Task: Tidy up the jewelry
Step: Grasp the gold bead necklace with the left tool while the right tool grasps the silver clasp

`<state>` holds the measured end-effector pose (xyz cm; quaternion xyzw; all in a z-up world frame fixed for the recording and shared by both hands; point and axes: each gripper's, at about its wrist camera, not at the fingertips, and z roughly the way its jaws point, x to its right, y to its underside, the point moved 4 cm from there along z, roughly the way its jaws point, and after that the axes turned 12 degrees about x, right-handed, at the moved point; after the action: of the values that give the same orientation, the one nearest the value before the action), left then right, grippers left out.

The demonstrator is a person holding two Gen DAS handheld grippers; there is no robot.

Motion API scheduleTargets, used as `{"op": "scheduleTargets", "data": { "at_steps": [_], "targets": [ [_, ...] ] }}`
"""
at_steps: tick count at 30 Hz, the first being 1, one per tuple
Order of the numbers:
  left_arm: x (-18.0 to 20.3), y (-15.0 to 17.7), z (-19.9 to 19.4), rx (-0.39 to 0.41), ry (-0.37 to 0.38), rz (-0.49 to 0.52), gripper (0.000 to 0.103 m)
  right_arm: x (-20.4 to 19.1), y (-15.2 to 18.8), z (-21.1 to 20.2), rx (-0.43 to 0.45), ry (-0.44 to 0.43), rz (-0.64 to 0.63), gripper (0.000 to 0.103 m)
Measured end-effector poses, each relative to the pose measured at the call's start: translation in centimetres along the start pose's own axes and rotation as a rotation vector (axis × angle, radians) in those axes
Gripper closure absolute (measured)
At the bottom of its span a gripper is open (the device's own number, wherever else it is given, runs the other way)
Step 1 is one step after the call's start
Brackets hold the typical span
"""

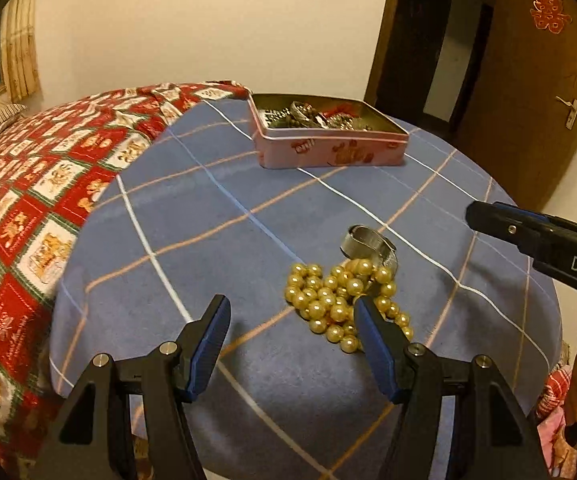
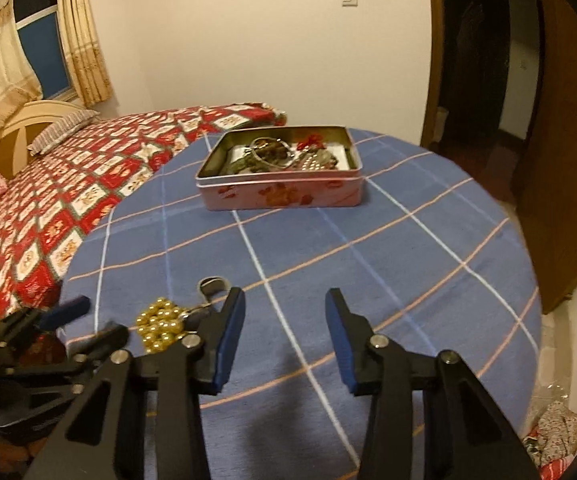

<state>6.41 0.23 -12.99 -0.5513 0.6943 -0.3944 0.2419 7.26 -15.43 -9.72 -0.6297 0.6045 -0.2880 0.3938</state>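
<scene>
The gold bead necklace (image 1: 338,304) lies heaped on the blue checked cloth (image 1: 216,216), just ahead and to the right of the left gripper (image 1: 290,312), whose right finger tip overlaps the heap; a silver bangle (image 1: 368,244) sits just beyond. The left gripper is nearer and stands wide apart, holding nothing. The right gripper (image 2: 284,304) (beads off to its left) is partly open and empty. The pink tin (image 1: 328,148) lies well ahead.

One tin (image 1: 328,152), one pearl necklace (image 1: 340,300), one silver bangle (image 1: 368,242), two hand-held grippers.
</scene>
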Motion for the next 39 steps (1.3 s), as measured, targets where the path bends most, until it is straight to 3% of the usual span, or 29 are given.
{"op": "scheduleTargets", "data": {
  "at_steps": [4,8,10,12,14,17,20,29,35,39],
  "targets": [
    [0.9,0.3,1.5,-0.048,-0.018,0.042,0.038,0.4,0.5,0.7,-0.023,-0.008,0.027,0.058],
    [1.3,0.6,3.2,-0.118,0.015,0.008,0.038,0.6,0.5,1.1,-0.031,-0.009,0.039,0.058],
    [1.7,0.6,3.6,-0.113,-0.005,0.048,0.04,0.8,0.5,1.1,-0.031,-0.007,0.043,0.058],
    [2.0,0.5,3.9,-0.092,-0.034,0.097,0.06,1.1,0.4,1.2,-0.032,-0.007,0.056,0.058],
    [1.8,0.3,3.9,-0.085,-0.007,0.082,0.073,1.4,0.6,1.4,-0.038,-0.009,0.068,0.058],
    [1.1,0.2,3.7,-0.075,0.025,0.047,0.074,1.7,0.9,1.9,-0.056,-0.025,0.095,0.058],
    [0.4,-0.3,3.1,-0.031,0.038,0.016,0.083,1.7,1.1,2.3,-0.068,-0.034,0.101,0.058],
    [-2.0,-3.9,-0.9,0.123,0.024,-0.036,0.083,1.4,1.4,3.1,-0.091,-0.069,0.132,0.058],
    [-3.1,-5.6,-2.8,0.195,0.011,-0.068,0.083,-0.6,1.4,3.7,-0.106,-0.142,0.126,0.058],
    [-3.6,-6.1,-3.6,0.217,0.003,-0.077,0.083,-2.1,1.6,4.8,-0.13,-0.177,0.119,0.051]
  ]
}}
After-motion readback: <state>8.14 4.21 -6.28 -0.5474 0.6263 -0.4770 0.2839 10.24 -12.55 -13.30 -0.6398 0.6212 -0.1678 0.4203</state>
